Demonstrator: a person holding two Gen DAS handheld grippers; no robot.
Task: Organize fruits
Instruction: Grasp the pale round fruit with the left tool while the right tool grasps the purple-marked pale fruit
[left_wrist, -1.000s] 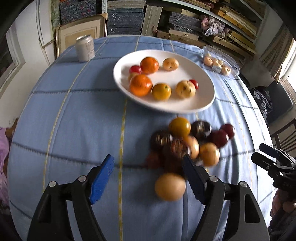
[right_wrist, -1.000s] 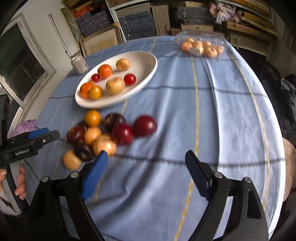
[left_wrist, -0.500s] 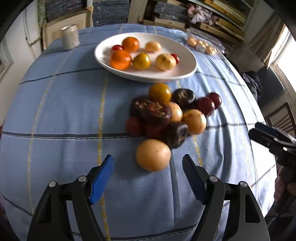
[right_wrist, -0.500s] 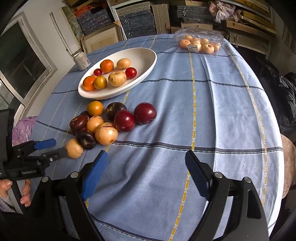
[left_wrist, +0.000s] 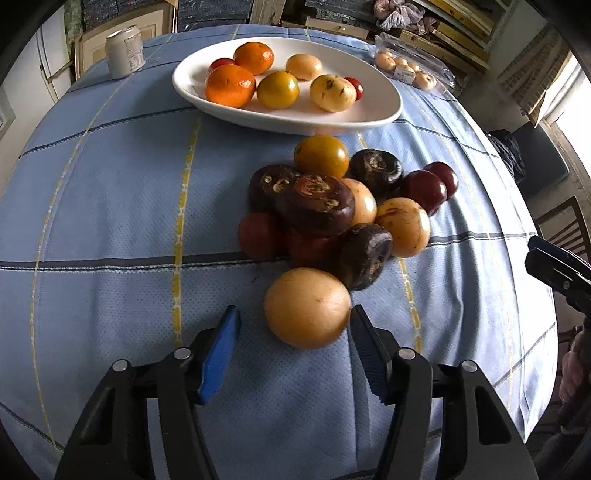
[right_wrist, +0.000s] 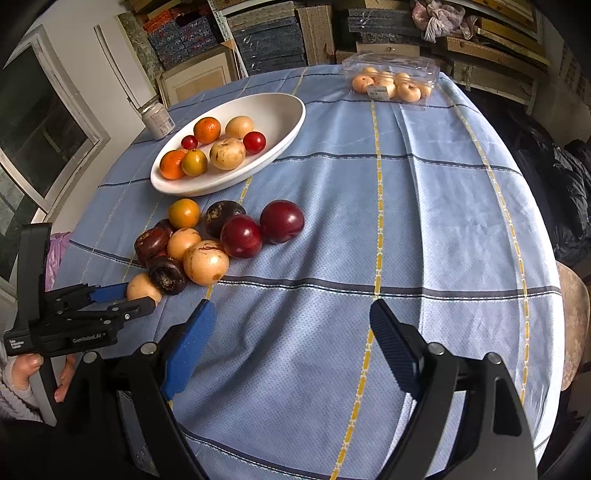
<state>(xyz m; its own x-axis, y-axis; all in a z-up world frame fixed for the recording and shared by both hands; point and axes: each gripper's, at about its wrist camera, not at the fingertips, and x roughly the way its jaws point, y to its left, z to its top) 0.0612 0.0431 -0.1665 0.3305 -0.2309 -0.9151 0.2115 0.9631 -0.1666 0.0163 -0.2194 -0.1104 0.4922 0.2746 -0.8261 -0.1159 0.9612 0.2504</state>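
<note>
- While the left hand-held gripper (left_wrist: 291, 332) has come in low over the counter (left_wrist: 110, 184) during the last second, its jaws stand apart on either side of the tan fruit (left_wrist: 307, 308) at the near edge of the pile; the fruit sat well ahead of them a moment ago. The right pad looks just against the fruit, the left pad clear of it, so nothing is clamped yet.
- That likely means this fruit is the next one picked, bound for the white dish (left_wrist: 369, 110) beyond the pile, which already holds oranges, yellow fruits and small red ones.
- The soda can (left_wrist: 125, 51) stands at the far left of the counter, apart from all of it.
- The right hand-held gripper (right_wrist: 291, 339) hangs with jaws wide apart over bare cloth, holding nothing, and has hardly moved.
- The right wrist view shows what the left cannot: the left tool from the side, its fingers (right_wrist: 110, 293) level with the tan fruit (right_wrist: 142, 288), plus the two red plums (right_wrist: 281, 220) clear of the heap and the whole clear box (right_wrist: 391, 83) of pale fruit at the far edge.
- The left wrist view alone shows the gap at each pad.
</note>
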